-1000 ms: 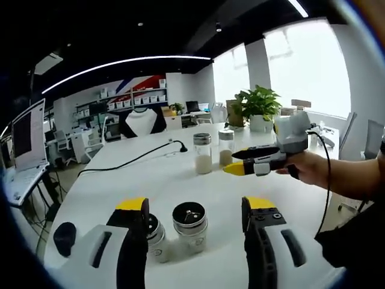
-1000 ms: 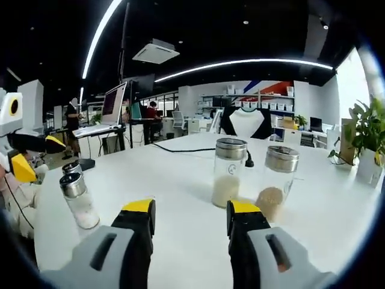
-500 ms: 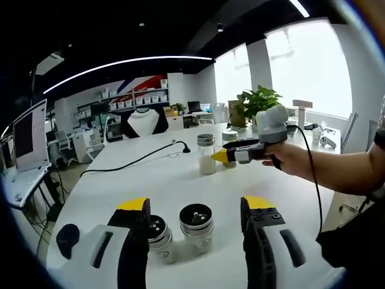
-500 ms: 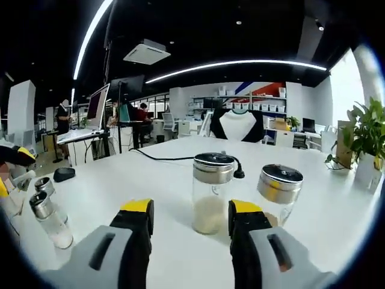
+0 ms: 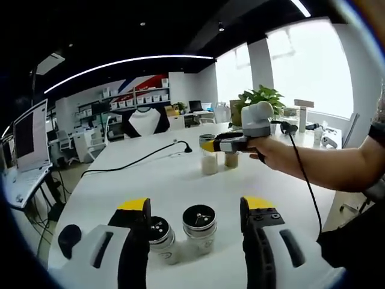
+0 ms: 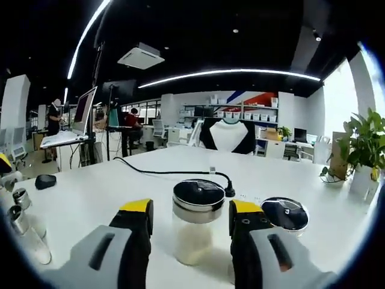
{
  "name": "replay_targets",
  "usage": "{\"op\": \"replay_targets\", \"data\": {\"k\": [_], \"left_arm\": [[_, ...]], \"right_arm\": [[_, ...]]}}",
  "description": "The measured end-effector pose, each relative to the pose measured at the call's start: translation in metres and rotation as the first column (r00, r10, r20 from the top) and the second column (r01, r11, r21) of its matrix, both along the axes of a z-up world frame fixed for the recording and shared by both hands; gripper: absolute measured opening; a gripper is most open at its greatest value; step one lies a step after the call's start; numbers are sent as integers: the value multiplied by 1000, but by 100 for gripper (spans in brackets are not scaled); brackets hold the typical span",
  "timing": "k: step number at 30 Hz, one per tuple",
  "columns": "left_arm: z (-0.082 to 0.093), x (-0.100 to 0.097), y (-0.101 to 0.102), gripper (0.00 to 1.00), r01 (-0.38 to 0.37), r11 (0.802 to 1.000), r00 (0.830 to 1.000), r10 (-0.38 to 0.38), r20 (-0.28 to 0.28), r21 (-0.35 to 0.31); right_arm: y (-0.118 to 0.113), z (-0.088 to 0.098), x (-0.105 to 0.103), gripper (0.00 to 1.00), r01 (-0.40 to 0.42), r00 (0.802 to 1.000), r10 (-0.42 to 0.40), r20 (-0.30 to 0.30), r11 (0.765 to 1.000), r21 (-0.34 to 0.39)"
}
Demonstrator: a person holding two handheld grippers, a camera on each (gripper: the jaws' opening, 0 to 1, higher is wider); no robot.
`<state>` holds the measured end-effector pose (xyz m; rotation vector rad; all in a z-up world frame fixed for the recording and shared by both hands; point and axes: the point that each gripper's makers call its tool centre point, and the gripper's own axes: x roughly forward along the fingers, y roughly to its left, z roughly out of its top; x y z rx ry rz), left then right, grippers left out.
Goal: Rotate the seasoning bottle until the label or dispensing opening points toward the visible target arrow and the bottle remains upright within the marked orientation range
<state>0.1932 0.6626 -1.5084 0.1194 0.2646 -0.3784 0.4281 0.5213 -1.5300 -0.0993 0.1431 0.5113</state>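
My right gripper [image 6: 189, 241] has closed in over the last second — the tall seasoning bottle [image 6: 197, 221] with the pale contents, which stood well ahead of it, now sits right between its open jaws, not yet gripped as far as I can tell. The second tall bottle [image 6: 283, 218] stands just beside the right jaw, so a wide swing could knock it. I judge I am set to clamp and begin the turn; I see no target arrow in either view. My left gripper [image 5: 194, 241] has barely moved and hangs open, holding nothing, with two small shakers [image 5: 183, 232] between its jaws. The table [image 5: 180, 180] lies bare around the pair, the black cable [image 6: 162, 171] running well behind — room enough to rotate.
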Motion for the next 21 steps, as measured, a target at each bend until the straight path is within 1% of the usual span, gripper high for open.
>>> {"op": "replay_targets", "data": {"k": [4, 6, 8, 13, 17, 21], "left_arm": [[1, -1, 3, 63, -9, 1000, 1000, 9, -1, 3], [2, -2, 4, 63, -13, 1000, 1000, 13, -2, 4], [2, -2, 6, 63, -16, 1000, 1000, 16, -5, 5], [2, -3, 10, 62, -25, 1000, 1000, 25, -6, 6], [2, -3, 9, 62, -24, 1000, 1000, 25, -7, 10], [3, -4, 10, 62, -28, 1000, 1000, 28, -5, 12]], "right_arm": [[1, -6, 14, 49, 12, 1000, -12, -14, 1000, 4], [2, -9, 16, 45, 11, 1000, -11, -26, 1000, 22], [3, -8, 13, 44, 15, 999, -14, -29, 999, 29], [5, -5, 7, 44, 23, 999, -22, -30, 998, 50], [6, -4, 7, 42, 28, 999, -27, -29, 998, 53], [4, -4, 8, 39, 39, 999, -37, -29, 998, 52]]}}
